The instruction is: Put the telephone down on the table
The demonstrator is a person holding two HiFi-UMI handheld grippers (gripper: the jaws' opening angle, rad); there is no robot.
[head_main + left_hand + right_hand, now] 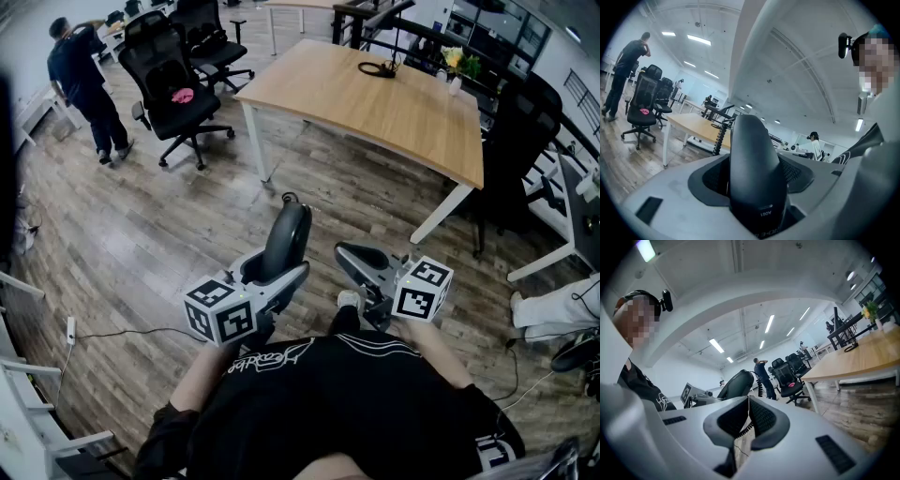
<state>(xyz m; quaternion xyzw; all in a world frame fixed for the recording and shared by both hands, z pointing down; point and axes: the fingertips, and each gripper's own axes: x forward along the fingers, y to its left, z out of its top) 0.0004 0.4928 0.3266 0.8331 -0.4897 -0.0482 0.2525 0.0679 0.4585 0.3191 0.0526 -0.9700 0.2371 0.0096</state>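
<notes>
The telephone is a black handset (287, 239), and it stands upright between the jaws of my left gripper (277, 278), which is shut on it. In the left gripper view the handset (754, 173) fills the gap between the grey pads, with its coiled cord (721, 138) trailing behind. Held level with it and a little to the right, my right gripper (359, 259) is shut with nothing in it; its pads (761, 416) meet at the tips. The wooden table (375, 103) stands ahead across the floor, well beyond both grippers.
A black looped cable (377, 68) and a vase of flowers (457, 61) sit at the table's far side. Black office chairs (173, 94) stand to the left, one with a pink thing on its seat. A person (84, 84) stands at far left. Another chair (520, 141) is right of the table.
</notes>
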